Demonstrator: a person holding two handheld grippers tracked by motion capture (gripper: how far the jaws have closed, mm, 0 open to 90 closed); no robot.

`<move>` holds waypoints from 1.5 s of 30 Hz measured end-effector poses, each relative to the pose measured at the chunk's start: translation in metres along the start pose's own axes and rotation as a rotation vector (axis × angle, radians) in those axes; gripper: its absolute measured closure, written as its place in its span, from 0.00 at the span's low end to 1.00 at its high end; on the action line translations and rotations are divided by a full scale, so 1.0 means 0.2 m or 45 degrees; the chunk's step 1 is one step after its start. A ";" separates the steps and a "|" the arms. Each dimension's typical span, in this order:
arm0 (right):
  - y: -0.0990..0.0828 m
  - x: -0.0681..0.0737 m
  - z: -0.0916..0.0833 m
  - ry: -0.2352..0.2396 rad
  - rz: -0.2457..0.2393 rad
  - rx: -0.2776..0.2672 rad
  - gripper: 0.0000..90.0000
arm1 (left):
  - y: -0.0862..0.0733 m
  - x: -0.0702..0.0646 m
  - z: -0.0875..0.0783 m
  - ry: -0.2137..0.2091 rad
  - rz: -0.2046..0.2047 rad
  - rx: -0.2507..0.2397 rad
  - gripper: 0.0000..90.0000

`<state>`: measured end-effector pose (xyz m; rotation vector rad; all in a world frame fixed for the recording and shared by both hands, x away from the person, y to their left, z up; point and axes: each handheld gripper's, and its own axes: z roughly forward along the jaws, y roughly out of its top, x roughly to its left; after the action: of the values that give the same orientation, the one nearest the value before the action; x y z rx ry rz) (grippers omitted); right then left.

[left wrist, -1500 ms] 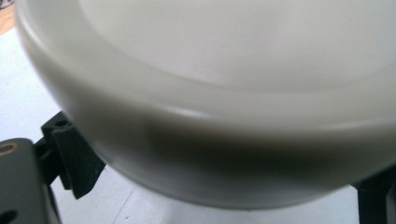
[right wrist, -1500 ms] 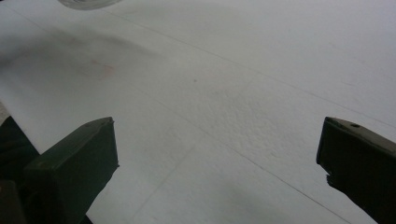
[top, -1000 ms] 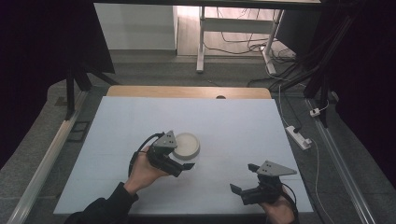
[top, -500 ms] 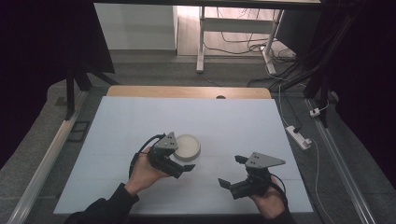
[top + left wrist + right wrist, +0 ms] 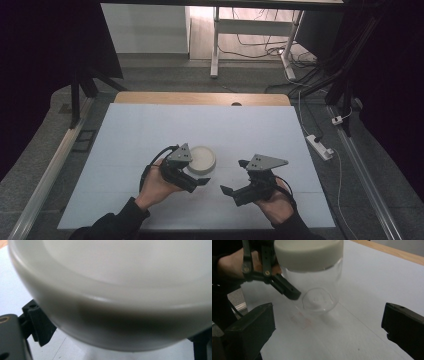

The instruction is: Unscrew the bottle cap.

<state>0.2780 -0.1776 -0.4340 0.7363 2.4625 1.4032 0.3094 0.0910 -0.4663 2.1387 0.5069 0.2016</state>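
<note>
Since a second ago the right gripper has travelled in from the table's near right corner toward the jar, and now sits just to the jar's right; the jar and the left gripper have hardly shifted.

That jar is clear glass with a cream lid, a little left of the middle of the white table and toward the near edge. In the right gripper view it looks lifted and tipped, its rounded bottom off the surface and a soft shadow under it — a judgement, since clear glass on white is hard to read. The left gripper comes at the jar from its near left side. One dark jaw crosses in front of the glass just under the lid, so it seems clamped on the jar, though the far jaw is hidden behind it. The right gripper's jaws stand wide apart with nothing between them, pointed at the jar.

What could go wrong: smooth glass held by narrow jaws near the top may swivel or slip out, more so if the right gripper bumps it while closing in. If the right jaws take the lid to twist it, the body may turn with it.

Hard to tell: whether the jar holds anything. The left gripper view is so close that the lid's rim blurs across it, and the jaw tips are cut off.
</note>
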 end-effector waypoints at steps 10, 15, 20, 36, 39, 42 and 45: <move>0.12 0.04 0.08 0.004 -0.045 -0.012 0.00 | 0.00 -0.01 0.02 -0.005 0.005 0.007 0.09; 0.17 0.05 0.14 0.002 -0.061 -0.010 0.00 | 0.00 -0.02 0.02 -0.001 0.019 0.017 0.09; 0.21 0.06 0.21 0.008 -0.043 -0.022 0.00 | 0.00 -0.03 0.03 0.001 0.020 0.018 0.09; 0.23 0.09 0.33 -0.006 -0.054 -0.049 0.08 | 0.01 -0.04 0.04 0.005 0.006 0.009 0.09; 0.24 0.09 0.32 0.001 -0.074 -0.050 0.08 | 0.01 -0.04 0.03 -0.012 0.009 0.007 0.09; 0.25 0.07 0.31 0.066 -0.090 -0.033 0.09 | 0.01 -0.03 0.03 -0.044 0.024 0.011 0.09; 0.24 0.04 0.31 0.141 -0.121 -0.030 0.09 | 0.01 -0.03 0.03 -0.085 0.037 0.007 0.09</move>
<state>0.3116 -0.1070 -0.4244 0.5423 2.5224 1.4722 0.3071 0.0830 -0.4681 2.1519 0.4386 0.1447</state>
